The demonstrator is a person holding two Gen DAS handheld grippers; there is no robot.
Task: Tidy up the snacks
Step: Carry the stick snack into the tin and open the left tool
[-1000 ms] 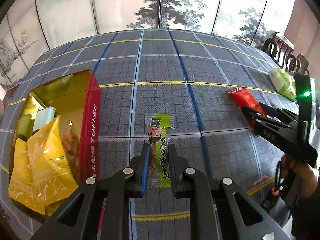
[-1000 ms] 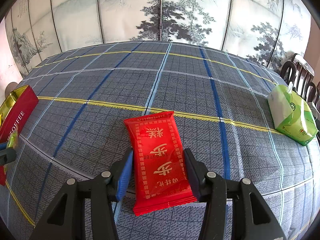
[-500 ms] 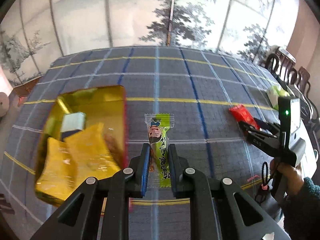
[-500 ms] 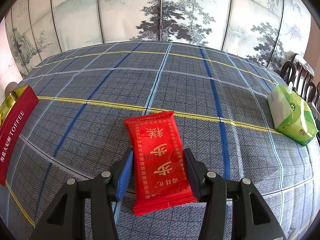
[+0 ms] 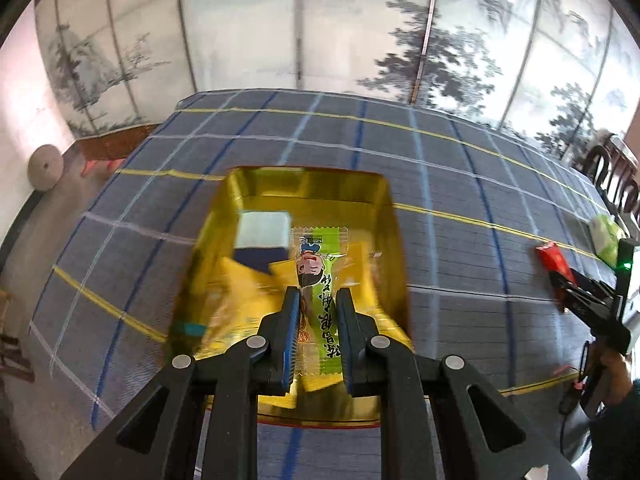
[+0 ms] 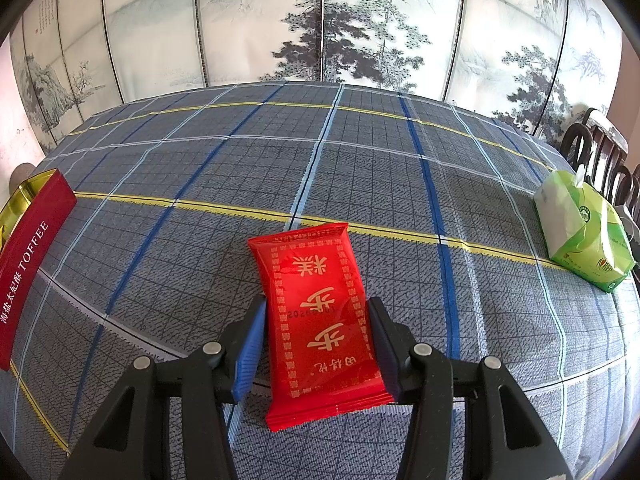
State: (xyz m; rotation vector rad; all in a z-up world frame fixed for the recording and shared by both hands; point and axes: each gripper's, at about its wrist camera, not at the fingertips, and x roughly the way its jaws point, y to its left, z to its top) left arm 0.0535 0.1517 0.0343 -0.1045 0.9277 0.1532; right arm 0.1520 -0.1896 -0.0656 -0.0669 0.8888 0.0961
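Snack stick in green wrapper (image 5: pixel 322 300) is clamped between the closed jaws of the left claw (image 5: pixel 318 300), suspended above the open gold-lined toffee tin (image 5: pixel 390 216), which already holds yellow packets (image 5: pixel 240 280) and a pale box (image 5: pixel 264 229). Right claw (image 6: pixel 316 316) grips the red snack packet (image 6: pixel 320 312) by its two long edges, low over the checked worktop (image 6: pixel 360 160) to the right of the tin. Nothing lies between packet and tin; a green tissue pack (image 6: pixel 584 228) sits at the far right.
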